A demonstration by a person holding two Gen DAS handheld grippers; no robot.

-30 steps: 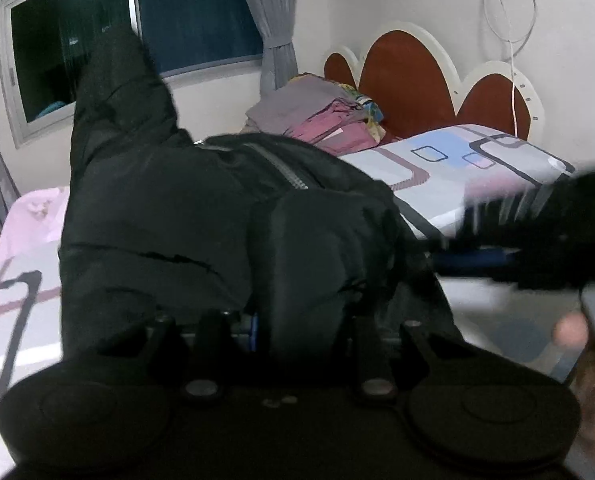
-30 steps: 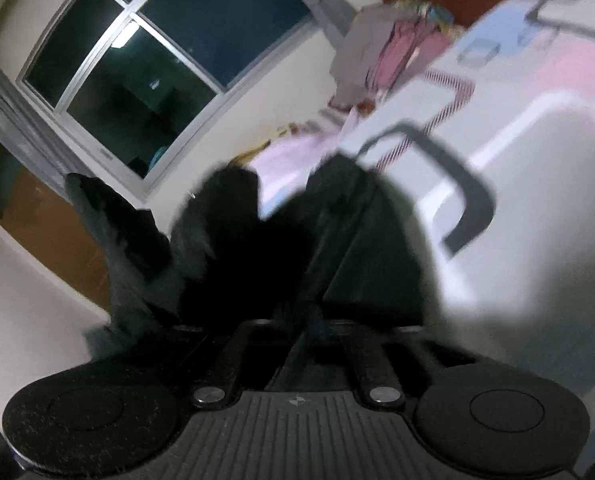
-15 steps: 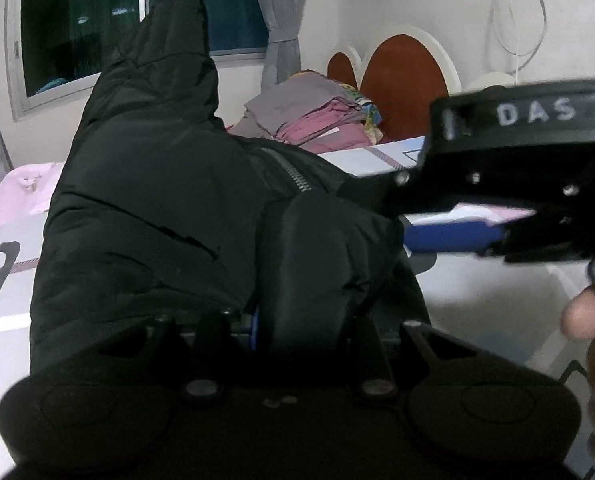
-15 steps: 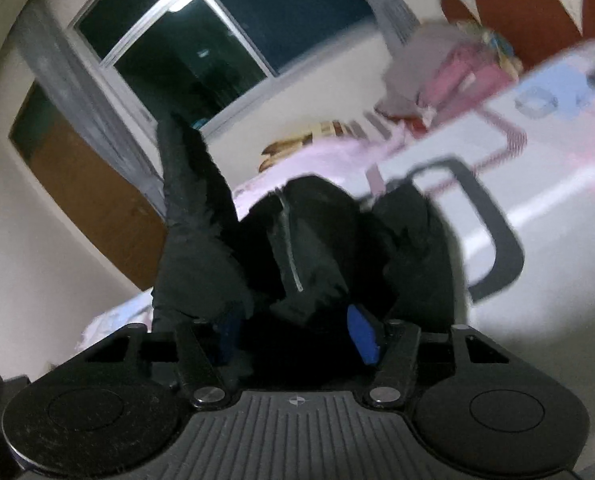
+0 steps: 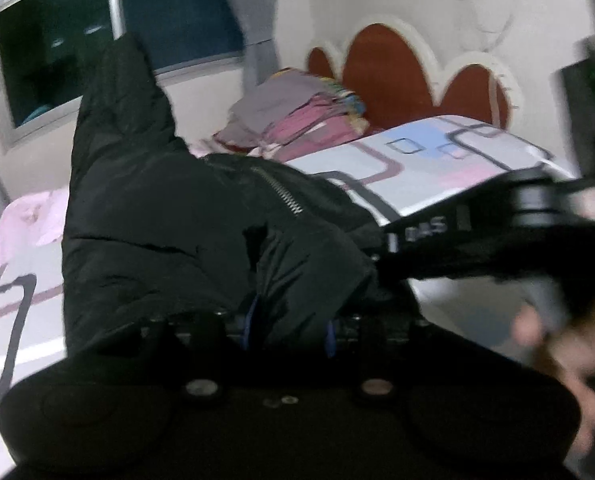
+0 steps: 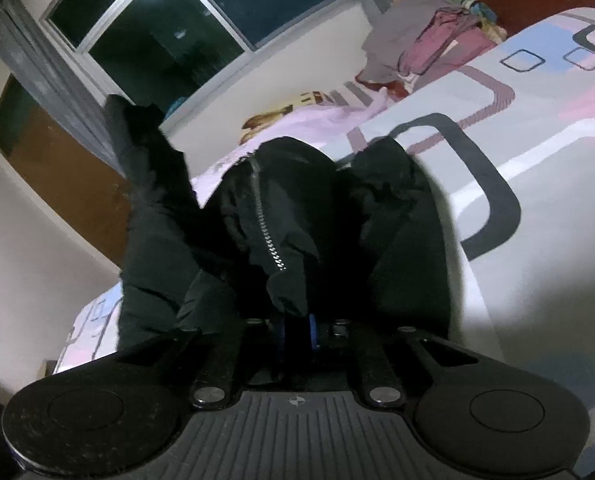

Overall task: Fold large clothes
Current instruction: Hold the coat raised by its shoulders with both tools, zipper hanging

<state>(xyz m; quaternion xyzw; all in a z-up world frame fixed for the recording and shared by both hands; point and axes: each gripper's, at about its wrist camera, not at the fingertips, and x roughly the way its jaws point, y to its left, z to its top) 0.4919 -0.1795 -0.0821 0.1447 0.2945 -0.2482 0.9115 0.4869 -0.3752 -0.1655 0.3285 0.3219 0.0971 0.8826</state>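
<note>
Home bedroom: bed (image 5: 437, 160) with patterned sheet, scalloped red headboard (image 5: 381, 68), stack of folded clothes (image 5: 297, 120), curtained window (image 6: 177, 20) dark outside, wooden door (image 6: 57, 160)

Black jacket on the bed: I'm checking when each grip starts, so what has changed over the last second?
The right tool has just closed its jaws on a fold of the black jacket beside the zipper; a second ago they stood wide. The left tool still holds jacket fabric, its jaws opening slightly. The folded clothes pile on the bed stayed put.
</note>
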